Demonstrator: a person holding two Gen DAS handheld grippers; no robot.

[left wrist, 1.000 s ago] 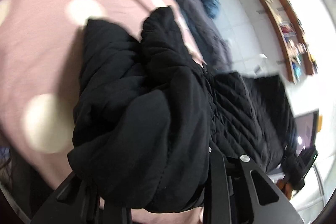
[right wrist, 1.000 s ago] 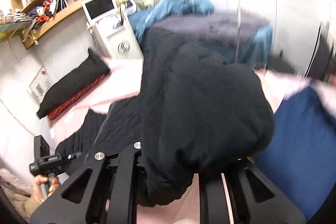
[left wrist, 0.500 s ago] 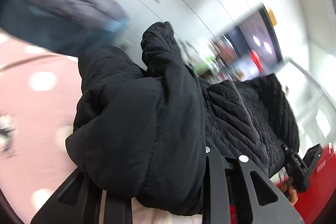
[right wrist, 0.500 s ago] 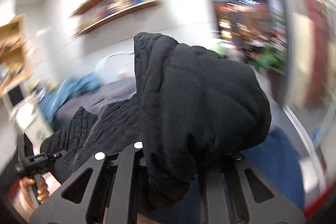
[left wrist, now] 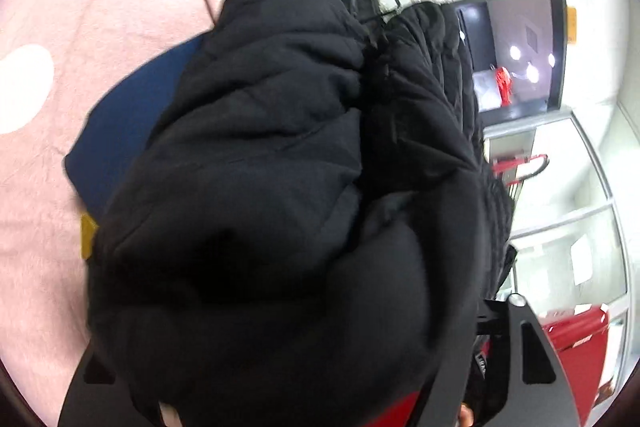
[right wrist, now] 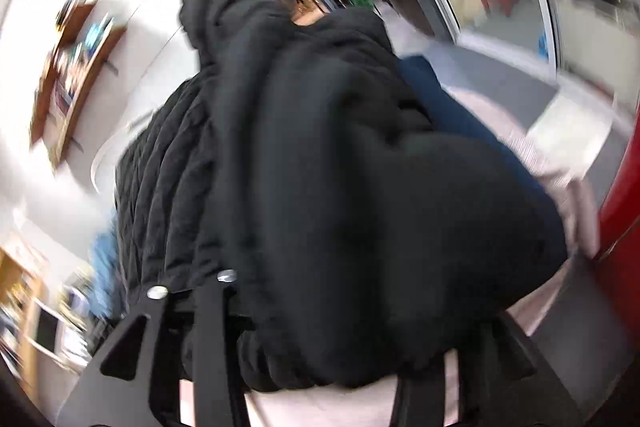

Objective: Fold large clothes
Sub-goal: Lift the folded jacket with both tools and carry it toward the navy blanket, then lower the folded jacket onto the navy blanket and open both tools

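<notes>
Across the pink fleece blanket with white dots, which was spread as the surface under everything and filled the left side of the left wrist view, a bulky black padded jacket was held bunched and raised. The jacket filled the middle of both views, smooth puffy fabric toward the front and a quilted, ribbed part behind it. A dark blue cloth was seen lying on the blanket just behind the jacket, partly hidden by it; the same cloth showed beside the jacket in the right wrist view, with the blanket beyond it, blurred. A wooden wall shelf with small, blurred items was seen at the left of the right wrist view.

The left gripper was mostly buried under the jacket, its black fingers pinching a thick fold of the fabric. The right gripper was likewise clamped on the jacket, the fabric bulging between and over its black fingers.
</notes>
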